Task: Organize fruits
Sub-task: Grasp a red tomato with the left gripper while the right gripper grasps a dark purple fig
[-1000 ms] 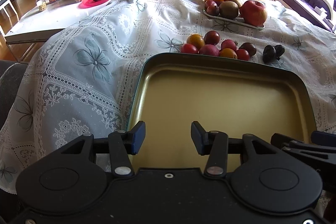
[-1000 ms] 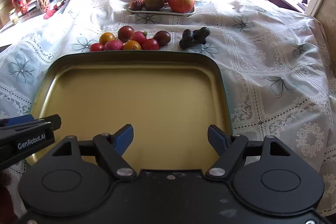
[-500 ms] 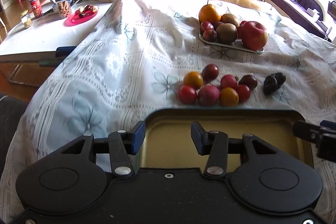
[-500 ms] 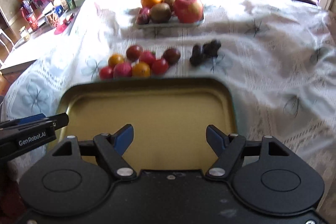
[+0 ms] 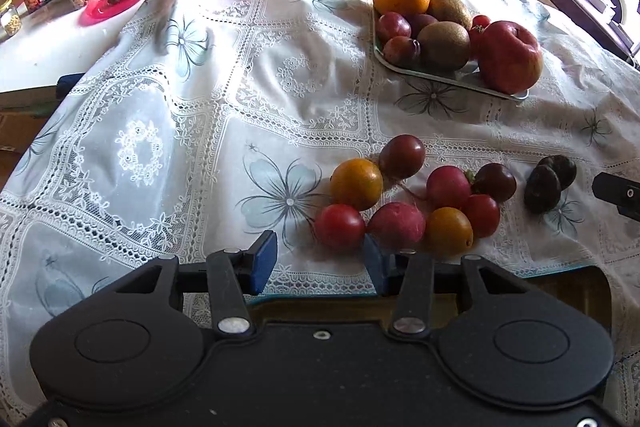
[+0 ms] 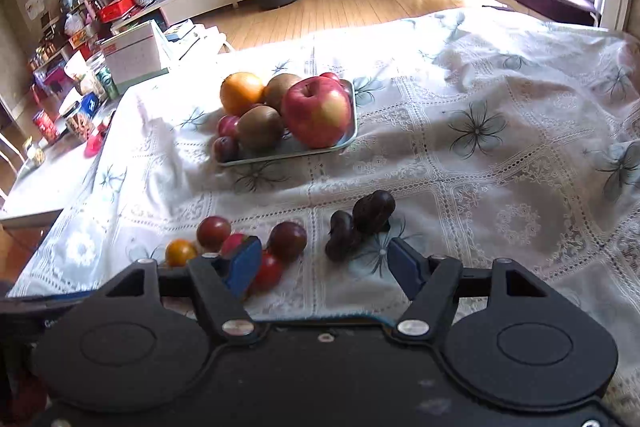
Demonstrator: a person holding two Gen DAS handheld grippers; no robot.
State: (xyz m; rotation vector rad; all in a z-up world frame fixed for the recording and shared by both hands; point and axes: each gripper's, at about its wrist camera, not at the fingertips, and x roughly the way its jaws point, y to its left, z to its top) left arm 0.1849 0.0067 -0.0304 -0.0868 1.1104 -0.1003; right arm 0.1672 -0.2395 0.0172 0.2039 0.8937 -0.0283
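Evidently the reaching step was in hand: the left gripper (image 5: 316, 265) stood spread and empty, with the gold tray (image 5: 576, 281) beneath it and the cluster of small fruits (image 5: 408, 199) just ahead at one o'clock. The right gripper (image 6: 326, 261), empty too, had just been narrowing its jaws toward the dark fruits (image 6: 360, 223) at twelve o'clock. Next, each must straddle one fruit, then pinch. Farther off sat the full plate (image 6: 280, 157).

Left claw (image 5: 316, 263): carried forward off the gold tray (image 5: 592, 277), now just short of the small fruits (image 5: 400, 195).
Right claw (image 6: 324, 263): jaws have just been closing, nothing between them; brought up to the dark fruits (image 6: 360, 223).
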